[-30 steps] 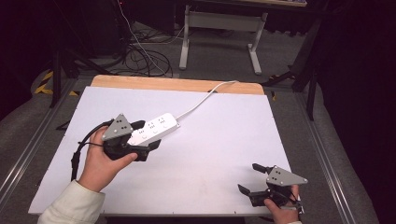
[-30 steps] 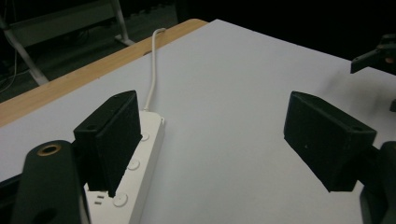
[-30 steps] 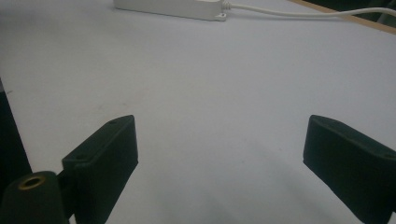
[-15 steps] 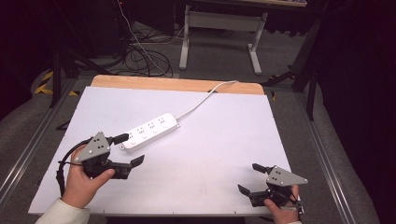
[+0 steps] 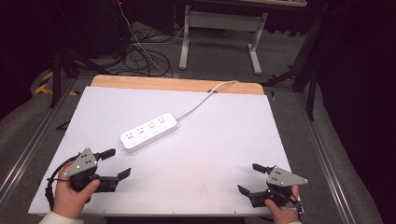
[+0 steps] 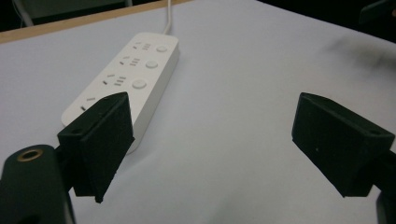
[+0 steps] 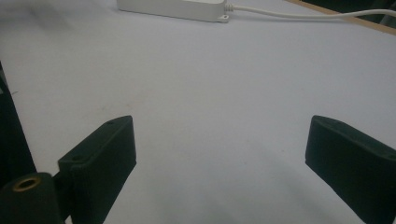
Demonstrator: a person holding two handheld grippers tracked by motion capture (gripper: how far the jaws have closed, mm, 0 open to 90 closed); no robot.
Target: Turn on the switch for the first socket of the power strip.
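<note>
A white power strip (image 5: 149, 132) lies at a slant on the white table (image 5: 210, 140), its white cord (image 5: 205, 95) running off the far edge. In the left gripper view the power strip (image 6: 135, 74) lies just beyond the left jaw. My left gripper (image 5: 116, 163) rests at the near left corner, open and holding nothing, a short way in front of the strip. My right gripper (image 5: 250, 179) sits at the near right, also open with nothing between its fingers. The right gripper view has the power strip (image 7: 173, 7) far off at the top.
A wooden strip (image 5: 177, 85) borders the table's far edge. Beyond it, cables (image 5: 144, 56) lie on the floor beside a grey stand (image 5: 219, 28). Metal rails (image 5: 327, 158) run along both sides of the table.
My left gripper has drawn back from the power strip toward the near left corner, leaving the strip lying on the table. The right gripper has stayed in place.
</note>
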